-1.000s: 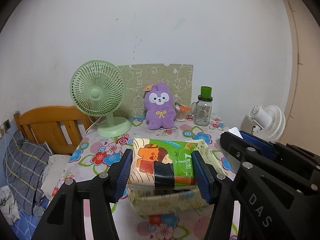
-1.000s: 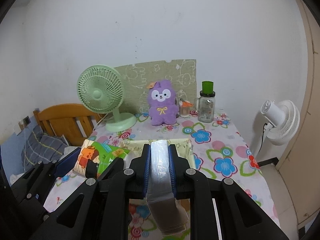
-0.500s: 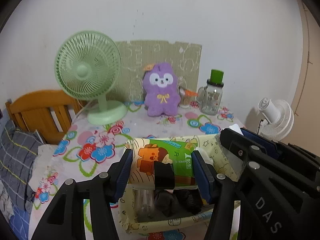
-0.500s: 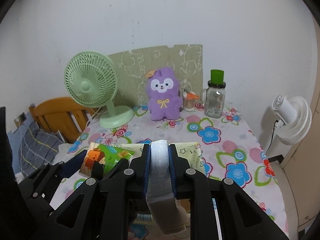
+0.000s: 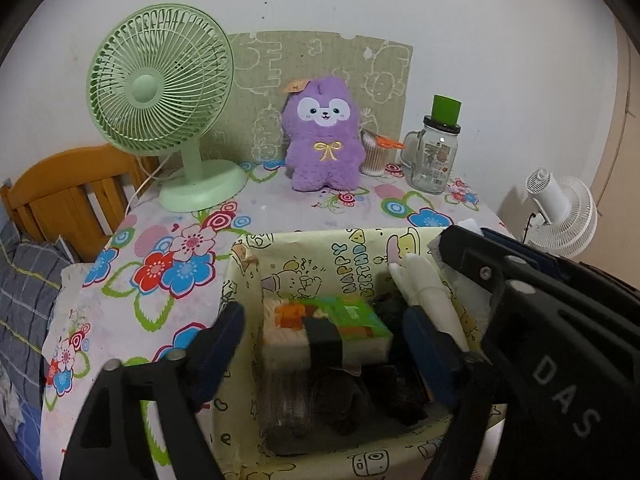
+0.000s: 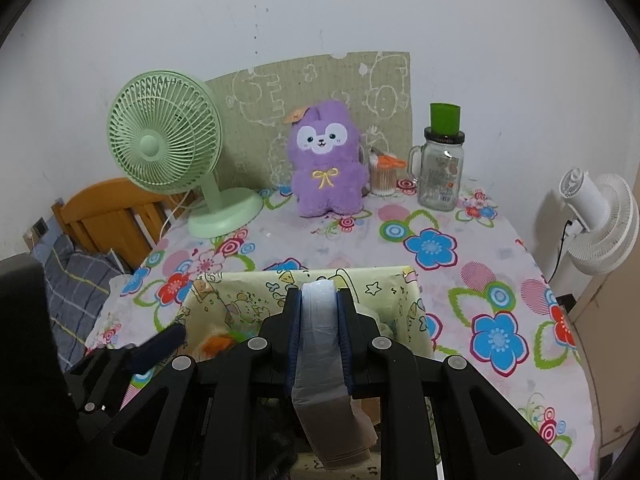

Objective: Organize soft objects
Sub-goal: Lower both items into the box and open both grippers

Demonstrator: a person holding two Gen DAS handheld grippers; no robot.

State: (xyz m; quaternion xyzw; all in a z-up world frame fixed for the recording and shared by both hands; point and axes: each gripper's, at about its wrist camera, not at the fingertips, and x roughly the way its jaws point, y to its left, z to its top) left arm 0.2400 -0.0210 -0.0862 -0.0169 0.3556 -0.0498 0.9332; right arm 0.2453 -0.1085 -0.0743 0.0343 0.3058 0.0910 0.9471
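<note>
Both tools are matte black plastic. The left gripper (image 5: 320, 344) has two angular fingers faced with dark blue ribbed pads (image 5: 218, 344), and a round silver screw head sits at each finger joint. Seen from the left camera, the right gripper (image 6: 319, 320) carries white capital letters "DAS" on its black side and a blue strip along its upper edge. Its own fingers have thin blue pads (image 6: 295, 328), four silver screws in a row, and triangular cut-outs in the frame

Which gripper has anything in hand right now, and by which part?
The right gripper pinches a white plastic pack at its upper end. The left gripper is opening; the green tissue pack lies free between its fingers.
</note>
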